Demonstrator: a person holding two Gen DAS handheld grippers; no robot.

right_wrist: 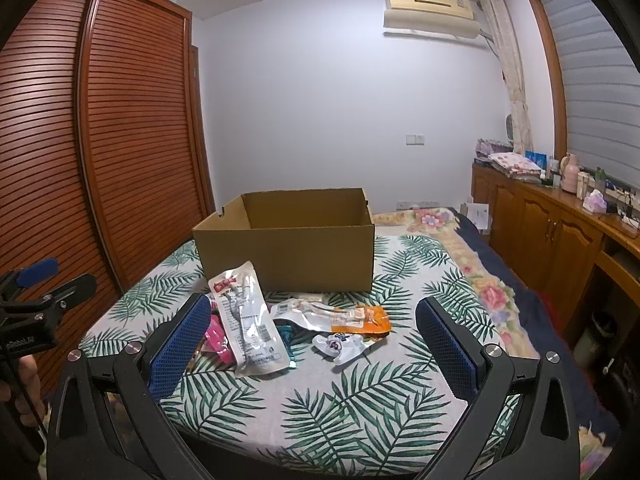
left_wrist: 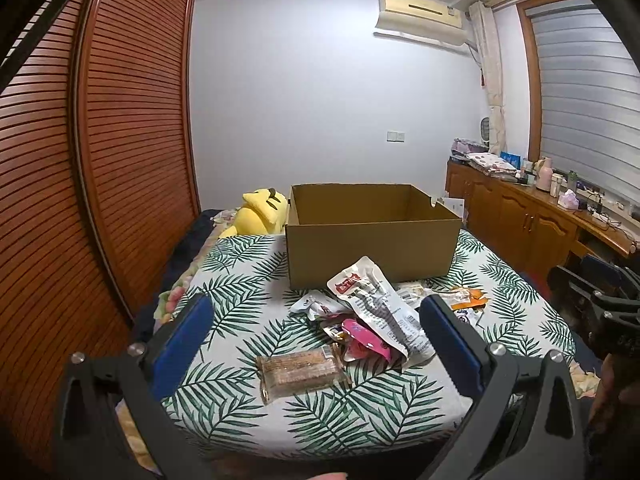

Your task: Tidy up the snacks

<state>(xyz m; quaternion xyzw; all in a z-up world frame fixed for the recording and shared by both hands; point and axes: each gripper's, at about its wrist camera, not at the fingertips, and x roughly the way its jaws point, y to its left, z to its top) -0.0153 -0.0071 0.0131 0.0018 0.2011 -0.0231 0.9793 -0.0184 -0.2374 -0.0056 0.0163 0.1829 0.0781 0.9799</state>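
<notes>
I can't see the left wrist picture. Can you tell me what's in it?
An open, empty-handed left gripper hovers over a pile of snack packets on a leaf-print cloth. Behind the pile stands an open cardboard box, with a yellow plush toy beside it.

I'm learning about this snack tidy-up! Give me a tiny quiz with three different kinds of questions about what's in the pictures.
1. True or false: the cardboard box has its top open.
2. Which toy lies beside the box? A) yellow plush toy B) red car C) blue ball
3. Fill in: both the left hand-held gripper and the right hand-held gripper are ____, holding nothing.

Key: 1 true; 2 A; 3 open.
</notes>
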